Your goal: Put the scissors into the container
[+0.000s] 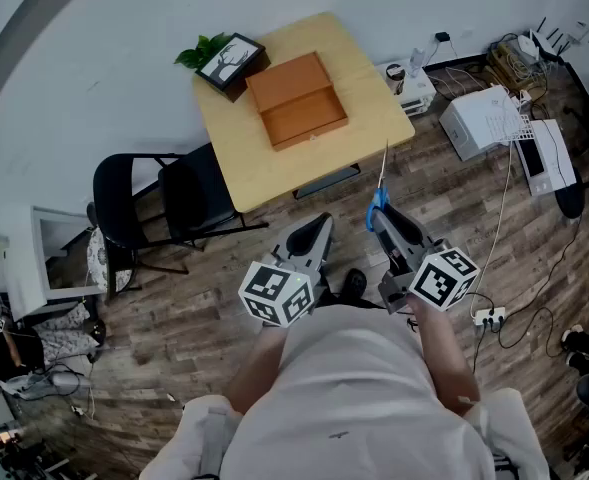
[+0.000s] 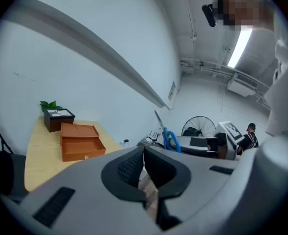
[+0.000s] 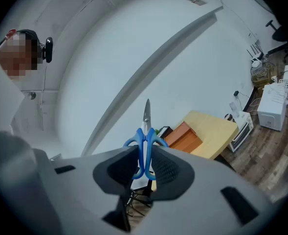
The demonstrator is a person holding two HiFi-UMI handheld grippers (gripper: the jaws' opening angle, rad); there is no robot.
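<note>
Blue-handled scissors (image 1: pixel 379 193) stick up from my right gripper (image 1: pixel 382 216), which is shut on their handles (image 3: pixel 144 148); the blade (image 3: pixel 146 114) points away from me. An open orange wooden box (image 1: pixel 296 99) lies on the yellow table (image 1: pixel 264 163), well ahead of both grippers; it also shows in the left gripper view as the orange box (image 2: pixel 80 142) and in the right gripper view as the orange box (image 3: pixel 183 137). My left gripper (image 1: pixel 319 230) hangs over the floor with its jaws closed together and nothing between them (image 2: pixel 144 168). The scissors (image 2: pixel 166 133) show at its right.
A framed picture with a plant (image 1: pixel 226 60) stands at the table's far left corner. Two black chairs (image 1: pixel 164 203) stand left of the table. White devices (image 1: pixel 489 118), a power strip (image 1: pixel 490 317) and cables lie on the wooden floor at the right.
</note>
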